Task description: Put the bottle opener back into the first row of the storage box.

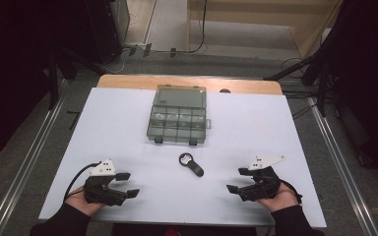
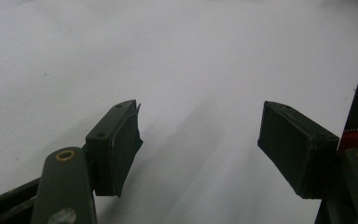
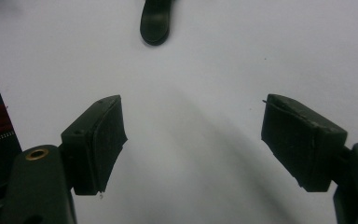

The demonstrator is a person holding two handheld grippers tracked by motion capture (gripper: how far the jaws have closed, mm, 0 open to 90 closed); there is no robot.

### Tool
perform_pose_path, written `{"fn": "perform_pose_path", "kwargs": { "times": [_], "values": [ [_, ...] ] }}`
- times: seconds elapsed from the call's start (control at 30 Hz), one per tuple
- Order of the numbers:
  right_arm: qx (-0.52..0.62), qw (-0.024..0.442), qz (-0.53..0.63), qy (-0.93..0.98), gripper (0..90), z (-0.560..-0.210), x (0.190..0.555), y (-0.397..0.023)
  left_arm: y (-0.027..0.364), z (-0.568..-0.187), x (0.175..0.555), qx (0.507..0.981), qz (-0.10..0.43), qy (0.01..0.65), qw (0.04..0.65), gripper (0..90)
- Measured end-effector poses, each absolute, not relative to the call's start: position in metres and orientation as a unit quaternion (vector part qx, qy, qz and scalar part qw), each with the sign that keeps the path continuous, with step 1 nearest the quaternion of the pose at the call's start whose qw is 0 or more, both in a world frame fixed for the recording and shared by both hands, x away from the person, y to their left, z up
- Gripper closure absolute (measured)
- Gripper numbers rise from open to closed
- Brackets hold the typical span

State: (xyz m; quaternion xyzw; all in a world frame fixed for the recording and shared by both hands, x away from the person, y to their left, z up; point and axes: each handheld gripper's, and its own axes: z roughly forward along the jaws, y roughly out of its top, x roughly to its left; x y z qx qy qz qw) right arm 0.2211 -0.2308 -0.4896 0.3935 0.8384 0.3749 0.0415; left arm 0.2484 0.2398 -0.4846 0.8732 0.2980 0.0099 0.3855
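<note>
Both hand-held grippers, left point(image 1: 127, 185) and right point(image 1: 238, 180), gape empty on the table point(image 1: 118, 128); between them lies a black fob point(image 1: 191, 163), beyond it a clear box point(image 1: 179, 116).

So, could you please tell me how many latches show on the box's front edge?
2: one latch at the box's front left, the other latch at its front right.

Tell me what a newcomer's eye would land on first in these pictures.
First, the clear plastic compartment box at the far middle of the white table, lid closed. Next, the small black key fob lying just in front of it. Near the front edge, the left gripper and right gripper rest open, one at each side.
</note>
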Motion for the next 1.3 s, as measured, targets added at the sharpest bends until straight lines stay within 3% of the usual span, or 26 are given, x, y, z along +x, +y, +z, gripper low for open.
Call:
{"fn": "perform_pose_path", "kwargs": {
  "times": [0.73,1.3],
  "values": [
    [0.45,0.066,0.384,0.803,22.1,-0.491,0.234,-0.217,0.24,-0.485,0.249,0.873,0.009,0.3,0.386,28.7],
    [0.431,0.077,0.388,0.811,21.4,-0.49,0.248,-0.197,0.24,-0.485,0.249,0.873,0.011,0.299,0.385,28.7]
  ]
}}
